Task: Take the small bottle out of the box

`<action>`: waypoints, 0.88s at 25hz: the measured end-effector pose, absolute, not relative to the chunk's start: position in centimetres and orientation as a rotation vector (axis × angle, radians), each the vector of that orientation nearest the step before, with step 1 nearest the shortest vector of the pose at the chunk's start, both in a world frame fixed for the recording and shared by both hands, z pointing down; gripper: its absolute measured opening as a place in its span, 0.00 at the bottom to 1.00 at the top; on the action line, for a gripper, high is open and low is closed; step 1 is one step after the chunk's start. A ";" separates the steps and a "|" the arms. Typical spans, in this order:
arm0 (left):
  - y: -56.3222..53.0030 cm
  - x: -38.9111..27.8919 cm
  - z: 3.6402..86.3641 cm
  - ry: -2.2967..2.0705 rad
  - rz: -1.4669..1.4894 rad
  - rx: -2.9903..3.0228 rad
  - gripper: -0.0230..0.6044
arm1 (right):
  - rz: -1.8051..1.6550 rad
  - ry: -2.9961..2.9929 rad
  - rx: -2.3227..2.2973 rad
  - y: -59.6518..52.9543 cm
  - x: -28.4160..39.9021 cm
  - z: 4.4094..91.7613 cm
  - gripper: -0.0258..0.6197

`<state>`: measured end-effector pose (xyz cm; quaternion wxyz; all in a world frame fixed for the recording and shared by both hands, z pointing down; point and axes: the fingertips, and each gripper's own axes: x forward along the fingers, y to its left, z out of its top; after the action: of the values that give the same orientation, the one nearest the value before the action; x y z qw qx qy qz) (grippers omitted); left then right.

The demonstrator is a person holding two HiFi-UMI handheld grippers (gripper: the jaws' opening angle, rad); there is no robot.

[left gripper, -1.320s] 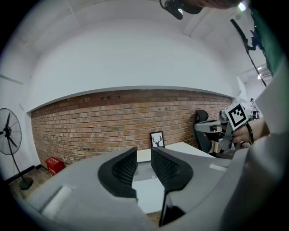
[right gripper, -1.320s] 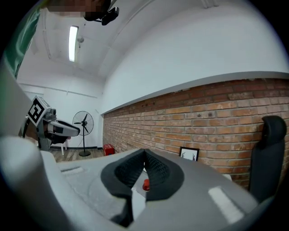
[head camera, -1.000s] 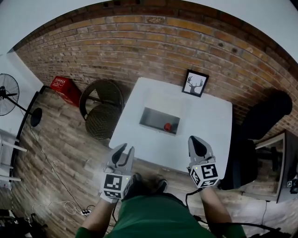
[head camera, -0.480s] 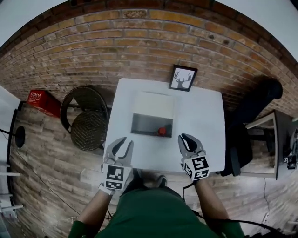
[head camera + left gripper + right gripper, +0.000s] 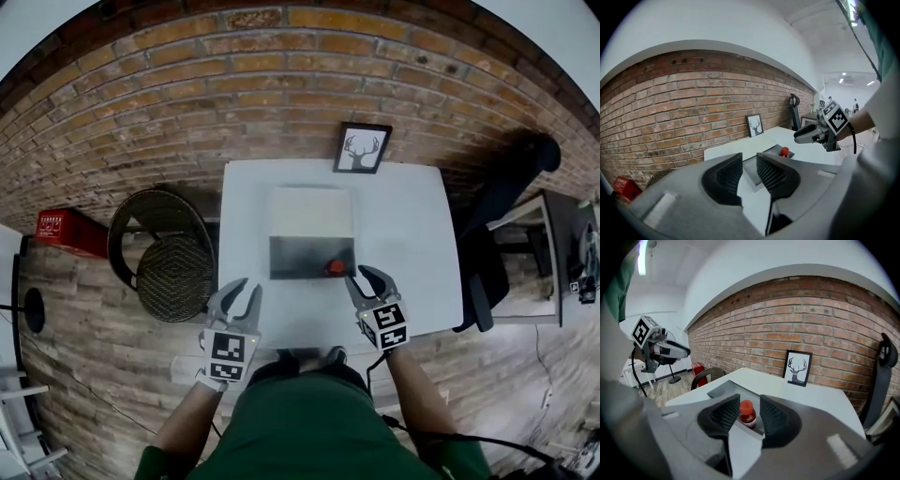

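Note:
A small bottle with a red cap [image 5: 336,267] stands in the near right corner of an open box [image 5: 281,258] on the white table [image 5: 412,234]. My right gripper [image 5: 366,278] hovers just in front of that corner, its jaws opening. In the right gripper view the bottle [image 5: 746,409] shows through the gap of the right gripper [image 5: 749,400], beyond the pads and untouched. My left gripper [image 5: 240,293] is open over the table's near left edge, nothing in it. The left gripper view shows the left gripper [image 5: 749,169], the box [image 5: 752,165] and the bottle [image 5: 784,151].
A framed deer picture [image 5: 362,148] leans on the brick wall at the table's far edge. A round wicker chair [image 5: 173,272] stands left of the table, a black office chair [image 5: 502,197] right of it. A red crate [image 5: 67,232] sits far left.
The table has come closer and more central in view. Both grippers have moved forward to its near edge. The right gripper's jaws have gone from shut to apart.

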<state>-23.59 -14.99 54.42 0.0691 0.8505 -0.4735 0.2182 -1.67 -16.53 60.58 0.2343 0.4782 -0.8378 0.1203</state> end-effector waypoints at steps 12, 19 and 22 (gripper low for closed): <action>-16.0 -23.4 56.5 -1.367 0.696 2.531 0.20 | 0.417 -2.253 1.284 -18.7 -3.6 65.4 0.34; -15.1 -22.0 56.7 -1.390 0.678 2.477 0.19 | 0.361 -2.259 1.193 -19.0 -4.2 66.4 0.34; -14.6 -21.9 56.7 -1.404 0.678 2.450 0.19 | 0.360 -2.258 1.161 -19.0 -4.4 67.0 0.33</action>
<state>-21.95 -14.63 56.68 0.1188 0.8377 -0.4800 0.2318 -4.40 -19.03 66.98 0.2847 0.4340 -0.8441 0.1344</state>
